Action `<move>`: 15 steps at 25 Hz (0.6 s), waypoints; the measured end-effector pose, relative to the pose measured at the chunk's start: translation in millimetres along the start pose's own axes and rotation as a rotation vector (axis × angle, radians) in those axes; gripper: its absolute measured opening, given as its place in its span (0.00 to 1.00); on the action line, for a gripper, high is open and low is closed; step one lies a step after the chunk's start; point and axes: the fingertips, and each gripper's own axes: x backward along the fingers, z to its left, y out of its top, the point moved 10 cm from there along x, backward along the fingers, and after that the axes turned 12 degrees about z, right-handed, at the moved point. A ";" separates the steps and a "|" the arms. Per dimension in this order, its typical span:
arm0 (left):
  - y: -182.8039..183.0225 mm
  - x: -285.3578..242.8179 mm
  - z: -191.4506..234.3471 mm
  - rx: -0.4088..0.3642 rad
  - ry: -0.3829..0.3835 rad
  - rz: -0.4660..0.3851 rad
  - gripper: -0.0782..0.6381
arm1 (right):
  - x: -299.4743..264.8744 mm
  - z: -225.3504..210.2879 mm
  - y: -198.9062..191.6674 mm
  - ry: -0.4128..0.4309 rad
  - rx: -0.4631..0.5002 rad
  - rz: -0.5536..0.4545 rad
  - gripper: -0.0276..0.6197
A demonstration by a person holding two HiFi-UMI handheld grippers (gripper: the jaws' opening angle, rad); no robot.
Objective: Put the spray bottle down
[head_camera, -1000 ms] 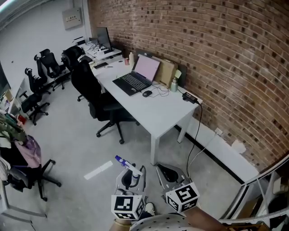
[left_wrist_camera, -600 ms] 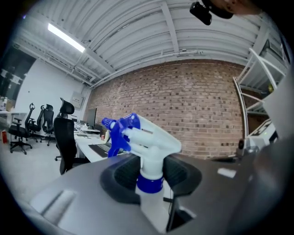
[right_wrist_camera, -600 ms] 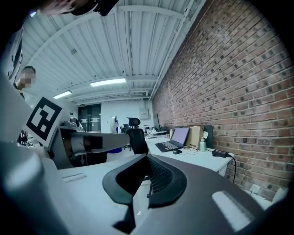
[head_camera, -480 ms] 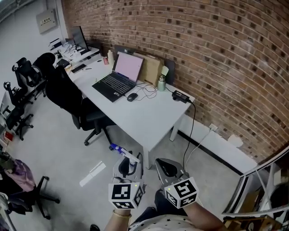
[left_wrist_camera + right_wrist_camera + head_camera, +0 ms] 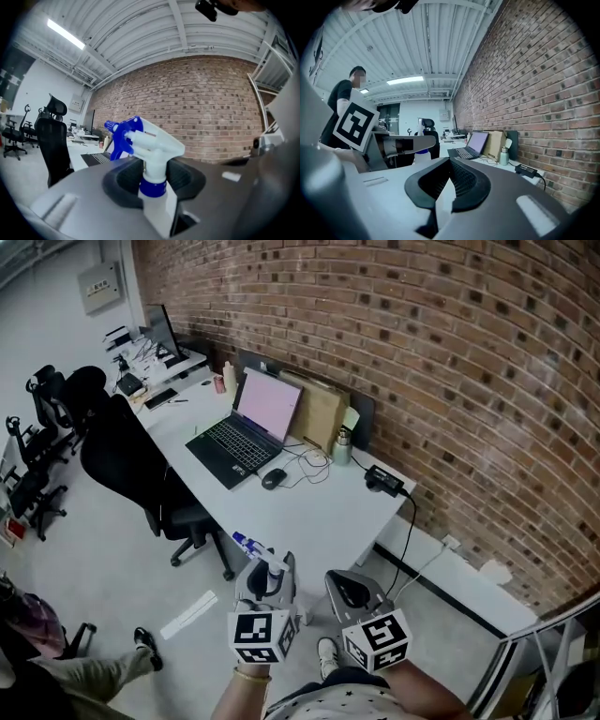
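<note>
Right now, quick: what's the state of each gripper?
Left gripper: closed on the spray bottle, at its neck.
Right gripper: closed, holding nothing.

The hand-held gripper (image 5: pixel 154 176) clamps the spray bottle (image 5: pixel 149 161) by its neck.

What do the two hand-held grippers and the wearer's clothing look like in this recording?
Both the left hand-held gripper and right hand-held gripper have grey bodies, dark ribbed grip surfaces and a white cube with black square markers. The person wears a pale top with small dark stars.
</note>
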 end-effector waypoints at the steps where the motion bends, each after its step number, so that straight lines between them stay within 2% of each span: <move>1: 3.2 -14.1 3.3 -0.004 0.003 -0.006 0.29 | -6.7 -8.7 4.5 0.000 0.001 -0.002 0.04; 9: 16.4 -117.6 21.3 -0.001 0.018 -0.028 0.29 | -56.9 -71.6 24.5 0.017 0.002 -0.001 0.04; 15: 12.9 -156.7 18.2 -0.036 -0.003 -0.015 0.29 | -79.3 -98.2 26.5 0.033 -0.011 0.009 0.04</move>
